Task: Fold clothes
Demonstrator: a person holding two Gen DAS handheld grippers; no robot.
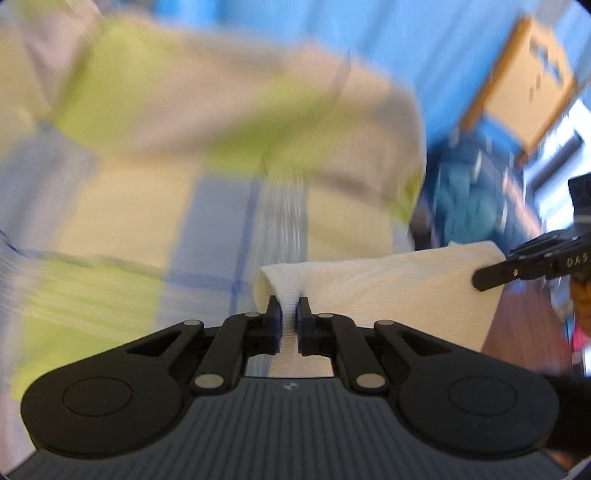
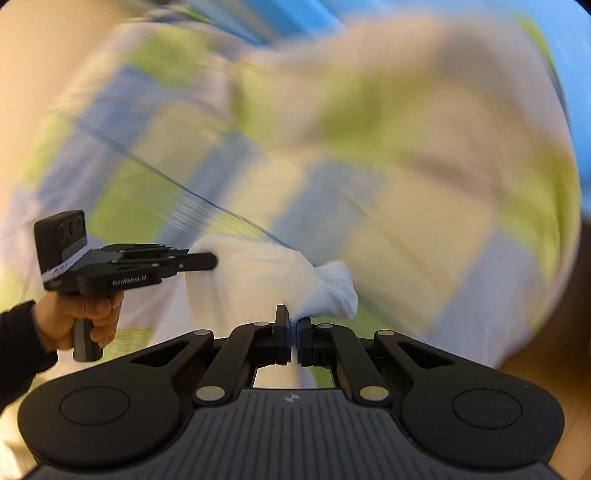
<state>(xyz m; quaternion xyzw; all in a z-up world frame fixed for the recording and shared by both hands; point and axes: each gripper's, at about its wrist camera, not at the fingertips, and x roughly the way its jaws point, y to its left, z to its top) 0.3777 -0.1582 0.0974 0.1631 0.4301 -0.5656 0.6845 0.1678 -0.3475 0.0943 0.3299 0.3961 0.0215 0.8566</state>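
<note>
Left gripper [image 1: 289, 317]: your fingers are pinched on one end of the white cloth [image 1: 388, 291], fabric bunched in the narrow gap between them. Right gripper [image 2: 293, 334]: fingers nearly together, clamped on the other end of the same white cloth [image 2: 280, 273], ribbed edge squeezed between the pads. In the left view your right gripper [image 1: 484, 278] shows at the far end of the cloth; in the right view your left gripper [image 2: 207, 262] does the same, held by your left hand [image 2: 79, 317].

The cloth hangs stretched between both grippers, off the surface, above the checked bedspread [image 1: 122, 206]. The kind of garment is too hard to tell. The background is heavily blurred, so you look to be moving fast.

My read is that you are carrying or spreading the piece. To do it well, keep both pinches firm, hold the two ends level with even tension so the cloth does not twist, and slow down so the edges line up when it meets the bedspread.

Beyond the bed: a blue wall [image 1: 406, 33] and a cardboard box [image 1: 524, 81].
</note>
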